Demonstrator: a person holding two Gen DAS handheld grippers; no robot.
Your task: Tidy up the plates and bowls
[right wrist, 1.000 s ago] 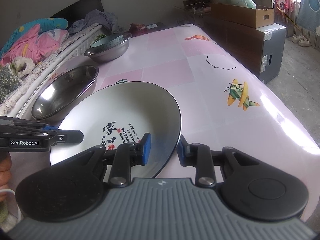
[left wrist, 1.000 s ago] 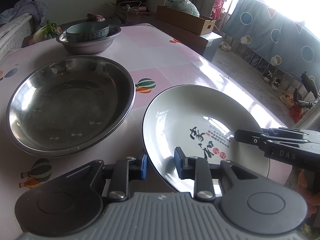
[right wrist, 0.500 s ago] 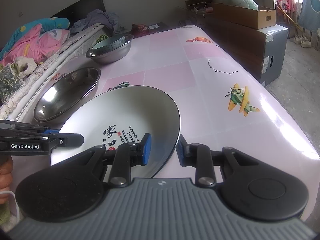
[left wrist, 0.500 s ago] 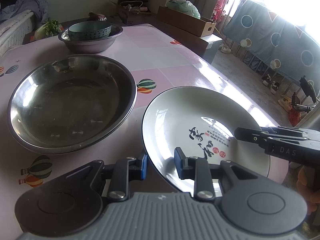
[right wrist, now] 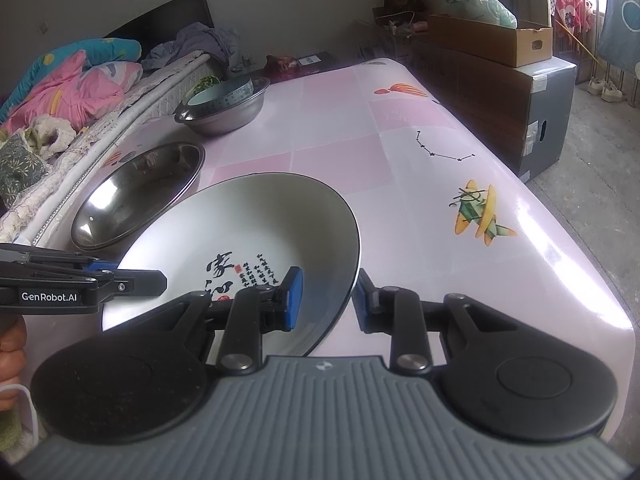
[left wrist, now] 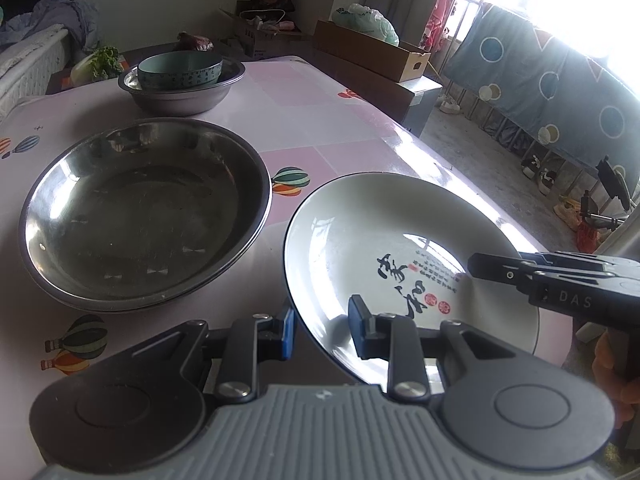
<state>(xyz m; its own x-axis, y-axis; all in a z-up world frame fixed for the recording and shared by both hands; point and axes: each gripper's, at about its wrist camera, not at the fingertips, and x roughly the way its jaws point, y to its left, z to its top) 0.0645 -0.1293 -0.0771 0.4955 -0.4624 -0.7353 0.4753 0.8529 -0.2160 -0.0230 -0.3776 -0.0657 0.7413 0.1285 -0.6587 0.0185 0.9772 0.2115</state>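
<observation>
A white plate with black calligraphy (left wrist: 384, 240) is held over the pink table by both grippers. My left gripper (left wrist: 322, 330) is shut on its near-left rim. My right gripper (right wrist: 326, 298) is shut on its right rim; it also shows in the left wrist view (left wrist: 476, 266). The plate also shows in the right wrist view (right wrist: 248, 224). A wide steel basin (left wrist: 140, 212) lies to the plate's left on the table. Farther back, a teal bowl (left wrist: 180, 70) sits inside a smaller steel bowl (left wrist: 184, 96).
The pink table (right wrist: 400, 148) ends at the right with floor beyond. A cardboard box (right wrist: 488, 36) stands on a dark cabinet past the far edge. A bed with bedding (right wrist: 68, 92) runs along the table's left side. Greens (left wrist: 102, 62) lie behind the bowls.
Both grippers have carried the plate a little forward and higher over the table. The basin and the bowls have not moved.
</observation>
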